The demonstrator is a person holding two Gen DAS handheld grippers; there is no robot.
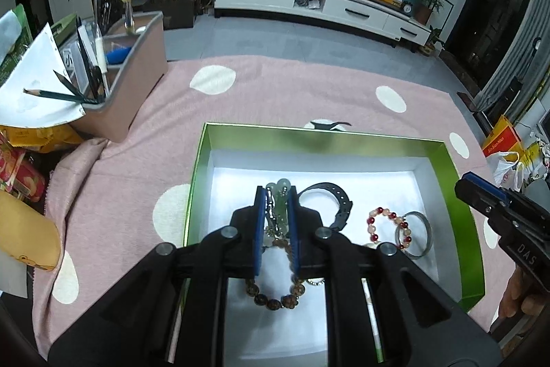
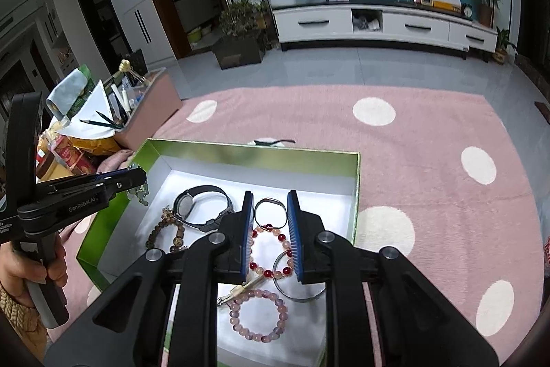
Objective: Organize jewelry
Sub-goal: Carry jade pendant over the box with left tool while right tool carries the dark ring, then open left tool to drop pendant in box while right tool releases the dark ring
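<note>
Left gripper (image 1: 277,195) clamped on a pale green bead pendant (image 1: 280,195) above the green box (image 1: 462,195); right gripper (image 2: 271,205) slightly apart, empty.

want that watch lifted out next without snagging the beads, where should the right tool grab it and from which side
Take the black watch by the far arc of its strap, coming straight down from above. It lies on its side in the green box with the strap standing as an open loop, so one finger can drop inside it. That arc faces bare floor, while the brown bead bracelet crowds the dial end.
</note>
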